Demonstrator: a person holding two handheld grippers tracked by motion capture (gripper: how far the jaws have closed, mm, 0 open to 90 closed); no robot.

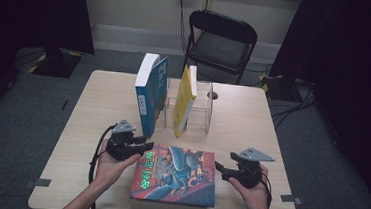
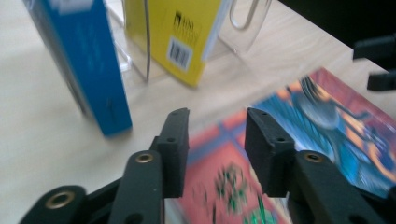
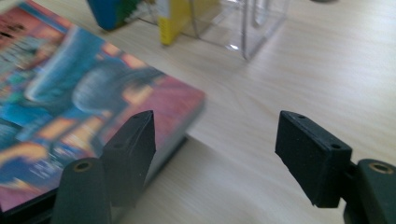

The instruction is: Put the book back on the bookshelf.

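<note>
The book (image 1: 175,175) lies flat on the tabletop (image 1: 98,107), between both claws. Left claw (image 1: 145,145), spread, hovers at its left edge; right claw (image 1: 218,168), spread, flanks its right edge. Next, I judge: grip both edges and lift.

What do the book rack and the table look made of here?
Rack: clear, glossy plastic, probably acrylic; the table and books show through it and its edges catch light. Table: pale wood-look top with fine grain lines, matte; whether solid wood or laminate cannot be told.
</note>
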